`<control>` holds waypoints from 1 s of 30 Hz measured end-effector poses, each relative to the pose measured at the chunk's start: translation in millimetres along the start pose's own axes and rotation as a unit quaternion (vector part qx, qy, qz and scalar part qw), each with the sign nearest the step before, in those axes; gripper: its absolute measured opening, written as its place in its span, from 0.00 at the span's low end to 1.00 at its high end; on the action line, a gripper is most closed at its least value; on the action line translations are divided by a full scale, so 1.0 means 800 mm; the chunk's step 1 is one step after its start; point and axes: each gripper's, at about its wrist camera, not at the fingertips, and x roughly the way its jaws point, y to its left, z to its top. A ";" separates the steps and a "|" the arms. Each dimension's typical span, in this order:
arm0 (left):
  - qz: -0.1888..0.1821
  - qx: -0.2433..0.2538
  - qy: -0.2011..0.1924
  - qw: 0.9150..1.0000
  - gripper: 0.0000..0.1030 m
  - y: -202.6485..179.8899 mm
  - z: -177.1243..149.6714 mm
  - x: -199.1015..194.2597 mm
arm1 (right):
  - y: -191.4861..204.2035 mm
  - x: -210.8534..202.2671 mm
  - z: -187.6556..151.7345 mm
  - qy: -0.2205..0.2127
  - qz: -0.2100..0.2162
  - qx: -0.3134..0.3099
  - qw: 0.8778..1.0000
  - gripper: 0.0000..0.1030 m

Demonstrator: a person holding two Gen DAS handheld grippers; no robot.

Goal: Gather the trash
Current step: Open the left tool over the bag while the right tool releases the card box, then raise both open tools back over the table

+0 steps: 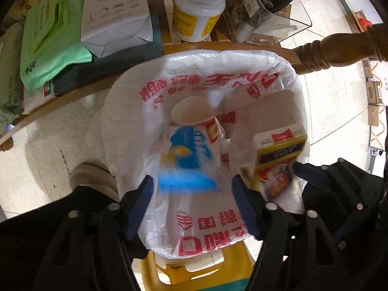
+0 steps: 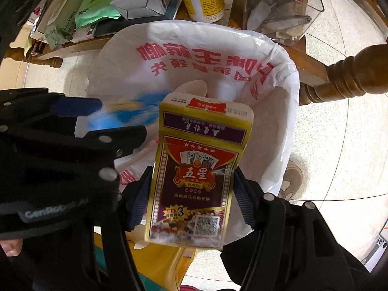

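A bin lined with a white bag with red print (image 1: pixel 194 65) stands open below both grippers, with a paper cup (image 1: pixel 189 111) inside. My left gripper (image 1: pixel 192 184) is open above the bin. A blurred blue-and-white packet (image 1: pixel 186 162) hangs between its blue pads without touching them. My right gripper (image 2: pixel 192 177) is open too. A gold and purple playing-card box (image 2: pixel 194 181) stands upright between its pads with thin gaps at both sides. The left gripper (image 2: pixel 121 118) shows beside it, at the left of the right wrist view. The card box (image 1: pixel 278 155) appears at the bin's right side in the left wrist view.
Behind the bin, a wooden table holds a white bottle (image 1: pixel 198 12), a white carton (image 1: pixel 116 17), a green bag (image 1: pixel 48 43) and a clear container (image 1: pixel 266 12). A turned table leg (image 1: pixel 339 48) stands at the right. A yellow stool (image 1: pixel 189 266) and a person's shoe (image 1: pixel 94 179) are near.
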 end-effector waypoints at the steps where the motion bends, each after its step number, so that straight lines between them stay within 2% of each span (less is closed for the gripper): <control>1: 0.004 0.001 -0.002 1.000 0.68 -0.001 0.001 0.000 | -0.001 -0.001 0.000 -0.004 0.001 0.003 1.000 0.72; 2: 0.005 0.002 -0.003 1.000 0.68 -0.001 0.002 -0.001 | 0.001 -0.001 0.000 -0.007 0.001 0.005 1.000 0.76; 18: 0.022 0.012 -0.015 1.000 0.69 -0.009 -0.002 -0.013 | -0.009 -0.013 -0.003 -0.018 -0.003 0.013 1.000 0.76; 24: 0.032 0.017 -0.026 0.999 0.70 -0.013 -0.007 -0.028 | -0.011 -0.018 -0.011 -0.025 -0.018 0.015 0.999 0.76; 30: 0.050 0.026 -0.038 0.998 0.70 -0.012 -0.045 -0.056 | -0.015 -0.042 -0.033 -0.026 -0.040 0.009 0.999 0.76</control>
